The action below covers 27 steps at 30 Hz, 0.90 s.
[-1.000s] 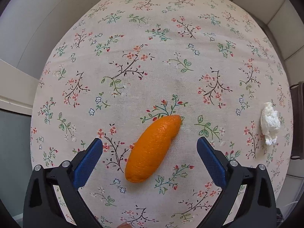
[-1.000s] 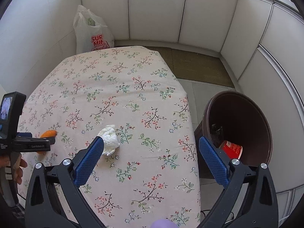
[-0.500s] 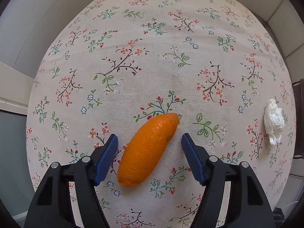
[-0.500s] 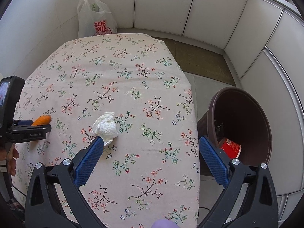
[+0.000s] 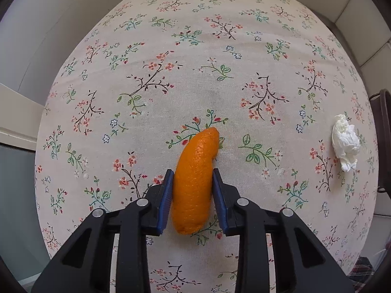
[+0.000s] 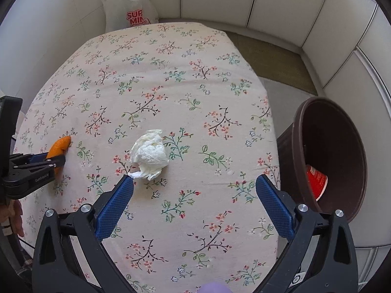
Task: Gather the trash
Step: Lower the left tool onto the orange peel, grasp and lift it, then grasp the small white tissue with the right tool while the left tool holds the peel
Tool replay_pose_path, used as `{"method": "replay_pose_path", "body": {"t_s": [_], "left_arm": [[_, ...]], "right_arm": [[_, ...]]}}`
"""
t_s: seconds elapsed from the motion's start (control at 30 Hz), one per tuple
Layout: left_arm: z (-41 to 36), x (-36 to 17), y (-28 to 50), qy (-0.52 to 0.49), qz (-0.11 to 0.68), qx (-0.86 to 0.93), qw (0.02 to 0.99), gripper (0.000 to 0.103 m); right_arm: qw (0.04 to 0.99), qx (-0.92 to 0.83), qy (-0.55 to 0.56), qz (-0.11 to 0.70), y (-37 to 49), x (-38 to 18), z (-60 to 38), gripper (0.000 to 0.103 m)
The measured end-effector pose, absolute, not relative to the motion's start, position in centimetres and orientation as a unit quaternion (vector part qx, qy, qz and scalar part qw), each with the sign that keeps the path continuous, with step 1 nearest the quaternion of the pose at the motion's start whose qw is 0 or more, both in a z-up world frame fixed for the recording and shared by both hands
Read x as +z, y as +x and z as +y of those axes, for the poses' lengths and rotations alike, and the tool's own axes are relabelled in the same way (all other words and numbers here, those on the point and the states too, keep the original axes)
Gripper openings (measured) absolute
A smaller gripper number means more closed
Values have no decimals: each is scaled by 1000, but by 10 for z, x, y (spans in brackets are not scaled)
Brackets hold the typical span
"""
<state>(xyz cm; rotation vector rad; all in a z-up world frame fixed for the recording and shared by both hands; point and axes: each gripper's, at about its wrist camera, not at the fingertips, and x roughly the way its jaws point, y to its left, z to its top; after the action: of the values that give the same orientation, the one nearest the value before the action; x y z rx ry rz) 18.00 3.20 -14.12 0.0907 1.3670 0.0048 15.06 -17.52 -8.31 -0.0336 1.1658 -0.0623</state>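
Note:
A long piece of orange peel (image 5: pixel 195 178) lies on the flowered tablecloth (image 5: pixel 195 73). My left gripper (image 5: pixel 193 180) is shut on the peel, both blue pads pressed to its sides; it also shows in the right wrist view (image 6: pixel 57 158) at the far left. A crumpled white tissue (image 6: pixel 149 153) lies mid-table, just beyond my right gripper's left fingertip (image 6: pixel 125 183); it also shows in the left wrist view (image 5: pixel 345 144). My right gripper (image 6: pixel 194 183) is open and empty above the table. A brown trash bin (image 6: pixel 327 156) stands to the right of the table.
A red cup (image 6: pixel 315 179) lies inside the bin. A white plastic shopping bag (image 6: pixel 129 9) stands on the floor beyond the table's far edge. White panelled walls close in the back and right. The table's right edge runs close to the bin.
My left gripper has closed from wide open onto the orange peel, which turned more upright between the pads. My right gripper has moved forward toward the tissue and stays open.

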Motion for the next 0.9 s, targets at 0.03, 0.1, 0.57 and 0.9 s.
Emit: {"method": "replay_pose_path", "body": {"t_s": [0.03,0.1,0.57,0.9], "left_arm": [[33,-140,178,42,629,4,776,29],[38,-135,173,38,623,9,782,28],[93,-11,133,-39,485,-4,874,27],[121,20,105,-52,441,0,896,27]], "right_arm": [[832,-31,-18,554,152,-86,-174,96],[829,-35,-22,558,156,-92,-170,96],[810,-30,23,585,186,-116,-152,96],[803,-29,48,594,200,-130,-136,79]]}}
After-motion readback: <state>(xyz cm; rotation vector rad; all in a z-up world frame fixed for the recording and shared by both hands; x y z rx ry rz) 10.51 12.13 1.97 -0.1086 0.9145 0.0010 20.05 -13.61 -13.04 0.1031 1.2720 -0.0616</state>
